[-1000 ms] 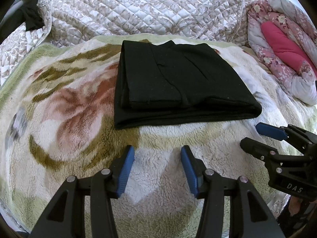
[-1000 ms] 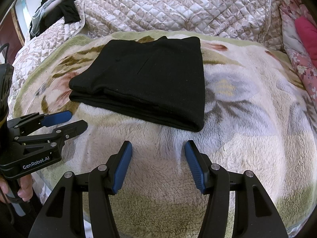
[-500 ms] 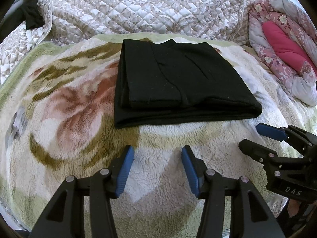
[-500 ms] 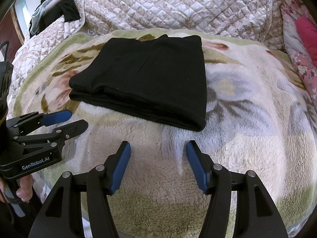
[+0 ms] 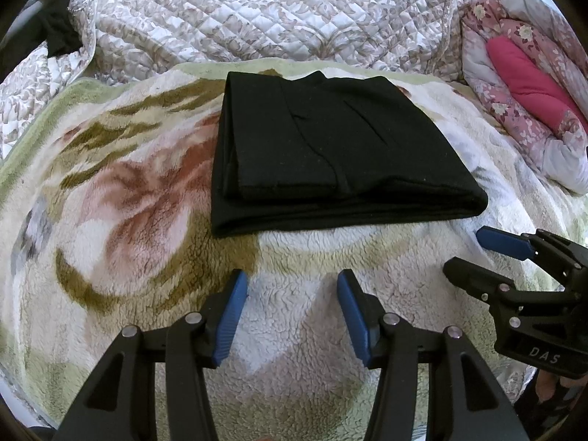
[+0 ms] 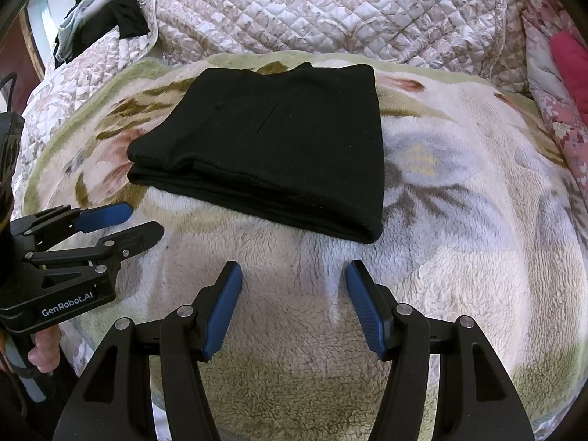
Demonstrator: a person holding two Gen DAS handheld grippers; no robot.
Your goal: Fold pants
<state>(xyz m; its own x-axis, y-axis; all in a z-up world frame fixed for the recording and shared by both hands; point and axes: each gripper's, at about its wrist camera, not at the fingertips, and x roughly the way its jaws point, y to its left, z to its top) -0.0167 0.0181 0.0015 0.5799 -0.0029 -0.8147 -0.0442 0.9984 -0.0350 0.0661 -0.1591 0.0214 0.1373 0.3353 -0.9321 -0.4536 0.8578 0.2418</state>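
The black pants lie folded into a flat rectangle on the fleece floral blanket; they also show in the right wrist view. My left gripper is open and empty, hovering over the blanket just in front of the pants' near edge. My right gripper is open and empty, in front of the pants' near right corner. Each gripper shows in the other's view: the right one at the right edge, the left one at the left edge. Neither touches the pants.
A quilted bedspread rises behind the blanket. A pink floral comforter is bunched at the right. Dark clothes hang at the back left. The blanket's front edge drops off near the grippers.
Both grippers have drawn back very slightly from the pants; they stay open. The pants have not moved.
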